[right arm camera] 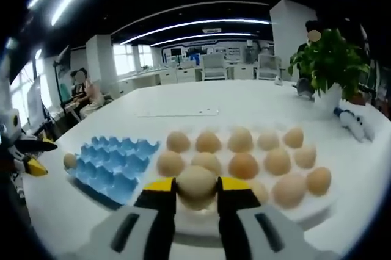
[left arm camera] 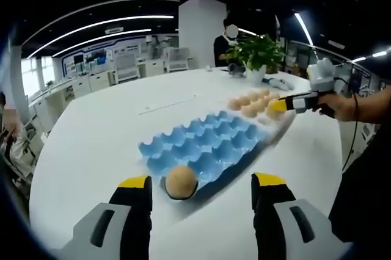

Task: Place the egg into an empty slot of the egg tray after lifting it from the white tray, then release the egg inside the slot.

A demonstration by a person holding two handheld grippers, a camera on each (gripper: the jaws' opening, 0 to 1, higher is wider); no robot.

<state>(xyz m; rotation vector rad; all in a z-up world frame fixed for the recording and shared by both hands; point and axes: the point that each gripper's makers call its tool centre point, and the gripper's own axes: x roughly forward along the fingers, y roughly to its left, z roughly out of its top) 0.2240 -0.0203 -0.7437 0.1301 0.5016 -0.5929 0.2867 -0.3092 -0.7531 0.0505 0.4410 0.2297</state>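
The big white table (right arm camera: 244,98) holds everything. Ahead of the right gripper (right arm camera: 197,191) sits the white tray (right arm camera: 308,211), full of brown eggs in rows. To the left of that gripper lies the blue egg tray (right arm camera: 116,162). It has one egg in it, at the corner far from the white tray, and all its other slots look empty.

The right gripper has its two yellow-tipped jaws closed around an egg (right arm camera: 197,187) at the near edge of the white tray. The jaws press on both sides of it. I cannot tell if the egg is off the tray yet.

The left gripper (left arm camera: 201,190) waits with its jaws wide open and nothing in them. The blue egg tray (left arm camera: 208,144) is just in front of it, and the one placed egg (left arm camera: 181,182) sits between its jaws.

To do this step well, I think the squeeze should stay soft so the shell does not crack. Lift straight up first, so the egg does not bump the eggs beside it. Then go slowly left to an empty blue slot, lower it right in, and only then open.
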